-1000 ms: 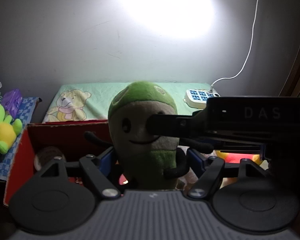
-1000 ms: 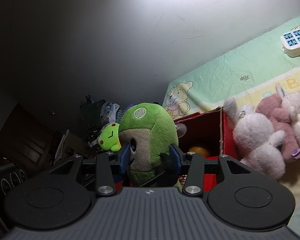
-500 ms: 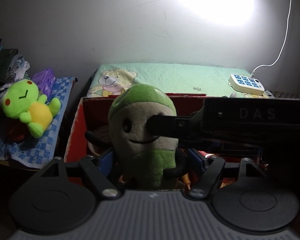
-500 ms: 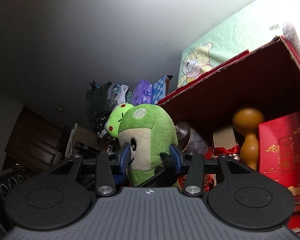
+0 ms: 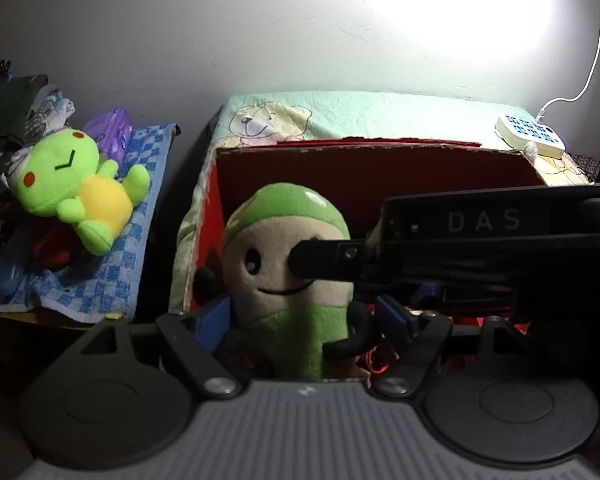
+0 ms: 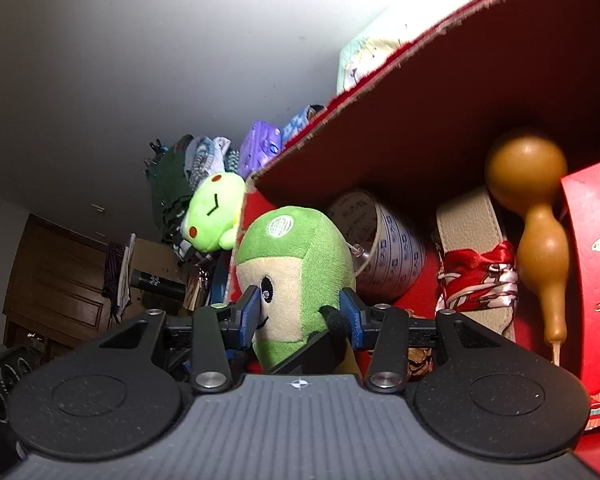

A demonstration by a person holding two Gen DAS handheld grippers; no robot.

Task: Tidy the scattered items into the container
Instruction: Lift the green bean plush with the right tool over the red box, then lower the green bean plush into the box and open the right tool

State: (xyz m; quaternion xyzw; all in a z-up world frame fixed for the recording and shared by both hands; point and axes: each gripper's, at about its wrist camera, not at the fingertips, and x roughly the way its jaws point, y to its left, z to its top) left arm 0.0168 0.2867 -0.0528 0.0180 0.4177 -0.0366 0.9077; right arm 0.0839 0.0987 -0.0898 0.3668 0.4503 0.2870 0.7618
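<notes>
At the far left of the left wrist view, a lime-green frog plush with a yellow belly (image 5: 74,184) lies on a blue checked cloth (image 5: 140,216), well outside the box and not yet tidied. Moving toward the centre, I have the green-capped cream plush figure with a stitched smile (image 5: 288,264) upright between the blue pads of my left gripper (image 5: 300,320). Its jaws are opening, and I see a gap beside the left pad, so I judge this side is letting go. Behind the figure stands the red cardboard box (image 5: 372,168), and the toy sits low at its left inner wall.

In the right wrist view, at centre, my right gripper (image 6: 302,316) is clenched on the same figure, pads pressing its face and flank. To the right inside the box lie a round white patterned tin (image 6: 384,248), a red satin bundle (image 6: 476,276) and a brown gourd (image 6: 536,232).

To finish well, I would lower the toy into the free corner beside the tin, then release the right pads only once it rests, and withdraw straight back so the pads do not snag its black arms.
</notes>
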